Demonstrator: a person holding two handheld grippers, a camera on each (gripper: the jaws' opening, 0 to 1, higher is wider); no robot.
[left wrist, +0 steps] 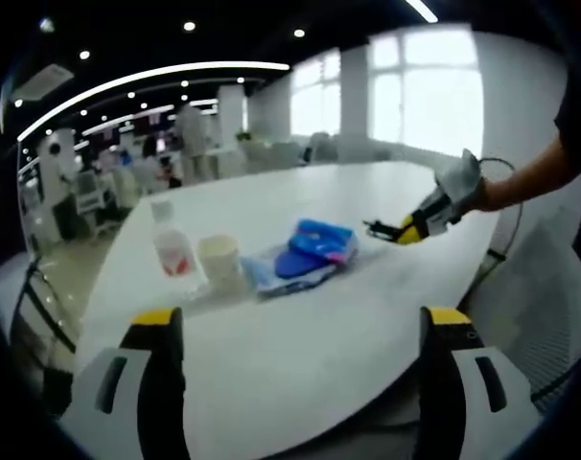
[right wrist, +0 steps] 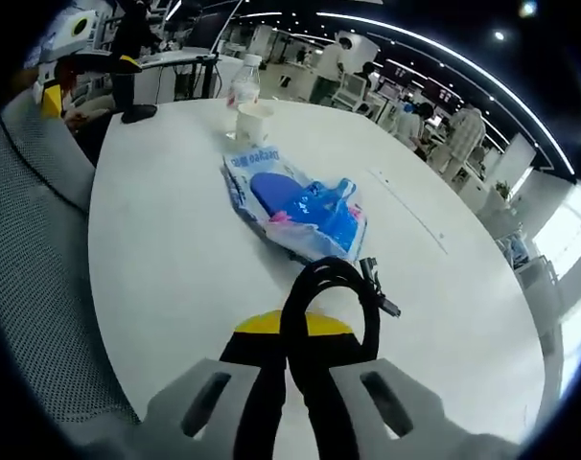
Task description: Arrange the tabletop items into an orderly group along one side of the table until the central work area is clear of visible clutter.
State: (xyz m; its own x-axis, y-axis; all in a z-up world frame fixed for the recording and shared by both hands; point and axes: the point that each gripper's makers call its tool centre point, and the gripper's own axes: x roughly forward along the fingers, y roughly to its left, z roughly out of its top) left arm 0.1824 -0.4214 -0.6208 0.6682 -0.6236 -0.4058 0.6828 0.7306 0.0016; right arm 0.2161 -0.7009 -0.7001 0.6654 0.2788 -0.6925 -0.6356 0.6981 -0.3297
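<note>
On the white table (left wrist: 300, 374) a clear bottle with a red label (left wrist: 173, 245) stands beside a pale paper cup (left wrist: 220, 261). Right of them lies a blue plastic packet (left wrist: 306, 253). My left gripper (left wrist: 302, 321) hangs open over the near table edge, nothing between its yellow tips. My right gripper (left wrist: 408, 230), held by a gloved hand, hovers just right of the packet. In the right gripper view, my right gripper (right wrist: 290, 332) is shut on a coiled black cable (right wrist: 331, 287), with the packet (right wrist: 295, 203) just beyond, then the cup (right wrist: 255, 121) and bottle (right wrist: 244, 84).
Grey mesh chairs (right wrist: 32, 249) (left wrist: 549, 316) stand against the table's edge. Wide bare tabletop (right wrist: 444, 287) lies right of the packet. The left gripper (right wrist: 126, 77) shows at the table's far end. Office desks and people fill the background.
</note>
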